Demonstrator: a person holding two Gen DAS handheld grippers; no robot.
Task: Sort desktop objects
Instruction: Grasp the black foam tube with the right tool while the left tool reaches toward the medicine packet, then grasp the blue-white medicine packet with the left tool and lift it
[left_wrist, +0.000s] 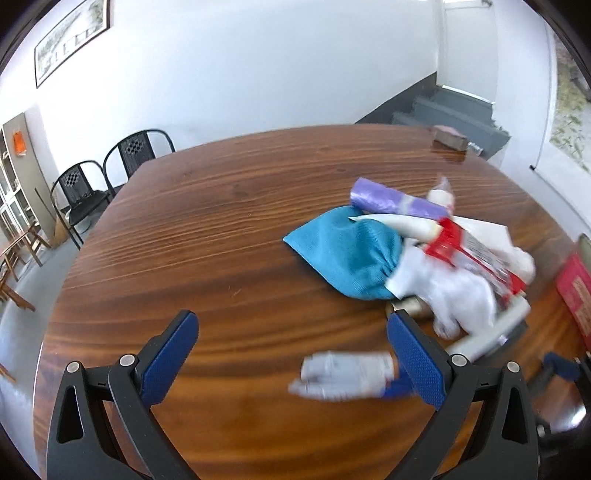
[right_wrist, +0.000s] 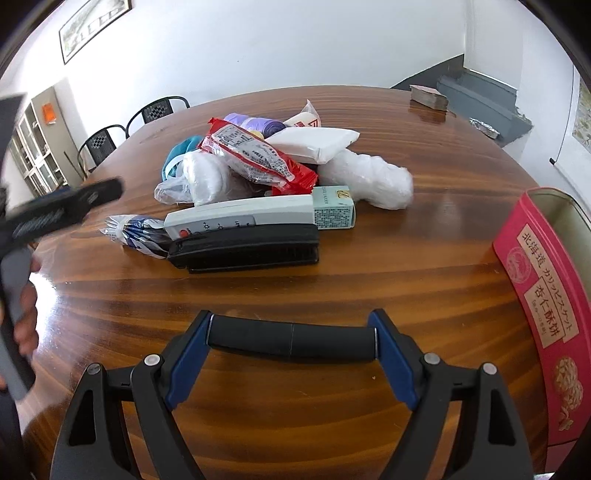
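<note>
My right gripper (right_wrist: 291, 326) is shut on a black cylinder (right_wrist: 291, 341), which lies crosswise with one blue pad against each end, just above the wooden table (right_wrist: 258, 424). Beyond it lies a pile: a black case (right_wrist: 243, 251), a white remote (right_wrist: 240, 218), a small green box (right_wrist: 334, 214), a red snack packet (right_wrist: 255, 155), a white tissue pack (right_wrist: 314, 144) and a blue cloth (left_wrist: 343, 254). My left gripper (left_wrist: 291, 319) is open wide over the table. A blurred white-and-blue packet (left_wrist: 343, 374) lies below it, beside the right finger (left_wrist: 417, 362), with no pad touching it.
A pink biscuit tin (right_wrist: 543, 295) stands open at the table's right edge. A purple roll of bags (left_wrist: 391, 201) and clear plastic bags (right_wrist: 373, 177) sit in the pile. A small brown box (right_wrist: 428, 96) rests at the far edge. Black chairs (left_wrist: 110, 173) stand beyond the table's left side.
</note>
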